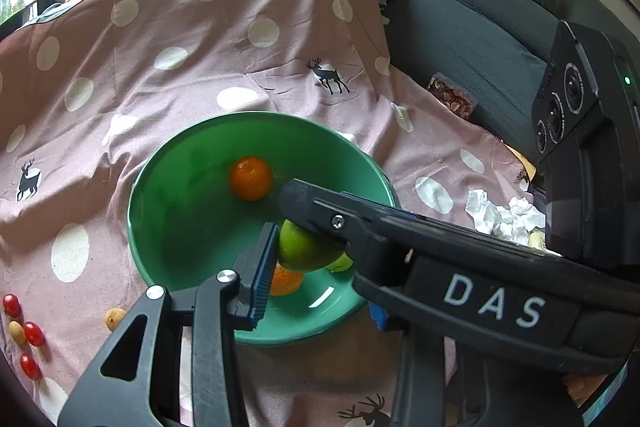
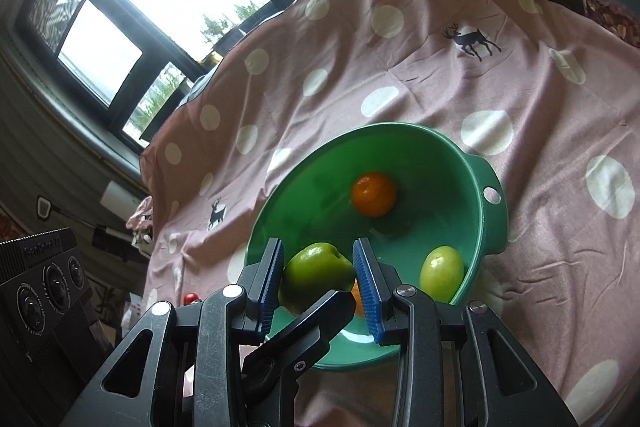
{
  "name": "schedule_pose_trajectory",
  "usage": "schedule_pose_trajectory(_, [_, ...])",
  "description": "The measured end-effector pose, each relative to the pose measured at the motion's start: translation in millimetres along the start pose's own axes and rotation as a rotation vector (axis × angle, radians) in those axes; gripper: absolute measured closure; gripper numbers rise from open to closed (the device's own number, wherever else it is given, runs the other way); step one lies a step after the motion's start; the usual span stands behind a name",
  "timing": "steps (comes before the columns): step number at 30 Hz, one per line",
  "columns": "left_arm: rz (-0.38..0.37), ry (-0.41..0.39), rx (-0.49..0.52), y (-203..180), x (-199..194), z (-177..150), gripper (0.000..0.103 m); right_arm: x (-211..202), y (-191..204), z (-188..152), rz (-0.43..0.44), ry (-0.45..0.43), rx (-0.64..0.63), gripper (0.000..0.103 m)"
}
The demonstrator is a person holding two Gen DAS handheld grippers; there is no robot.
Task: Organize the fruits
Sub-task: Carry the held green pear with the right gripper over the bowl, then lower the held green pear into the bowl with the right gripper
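Note:
A green bowl (image 1: 168,211) sits on a pink dotted cloth; it also shows in the right wrist view (image 2: 480,195). In it lie an orange (image 1: 251,177) (image 2: 374,194), a second orange (image 1: 286,281) half hidden, and a small green fruit (image 2: 442,273). My right gripper (image 2: 318,277) is shut on a green apple (image 2: 316,273) over the bowl's near side. My left gripper (image 1: 316,287) is around the same apple (image 1: 304,247), its blue pad (image 1: 266,267) touching the apple's left side. Its other finger is hidden by the right gripper's finger (image 1: 360,223).
Small red and yellow tomatoes (image 1: 24,331) lie on the cloth left of the bowl. Crumpled tissues (image 1: 504,213) lie to the right, a grey sofa (image 1: 480,27) beyond. A snack packet (image 1: 452,99) rests on the sofa.

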State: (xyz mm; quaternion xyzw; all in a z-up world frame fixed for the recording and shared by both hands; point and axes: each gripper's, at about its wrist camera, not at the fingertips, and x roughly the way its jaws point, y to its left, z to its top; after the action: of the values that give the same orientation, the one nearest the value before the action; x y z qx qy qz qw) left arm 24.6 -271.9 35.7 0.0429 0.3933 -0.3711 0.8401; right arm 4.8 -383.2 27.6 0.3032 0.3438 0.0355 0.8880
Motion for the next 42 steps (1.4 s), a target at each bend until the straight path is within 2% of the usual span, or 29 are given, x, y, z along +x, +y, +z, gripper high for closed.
schedule_pose_trajectory(15, [-0.034, 0.048, -0.024, 4, 18, -1, 0.064, 11, -12, 1, -0.05, 0.035, 0.026, 0.064])
schedule_pose_trajectory(42, [-0.079, 0.084, -0.054, 8, 33, -5, 0.064, 18, -17, 1, -0.107, 0.061, 0.035, 0.064])
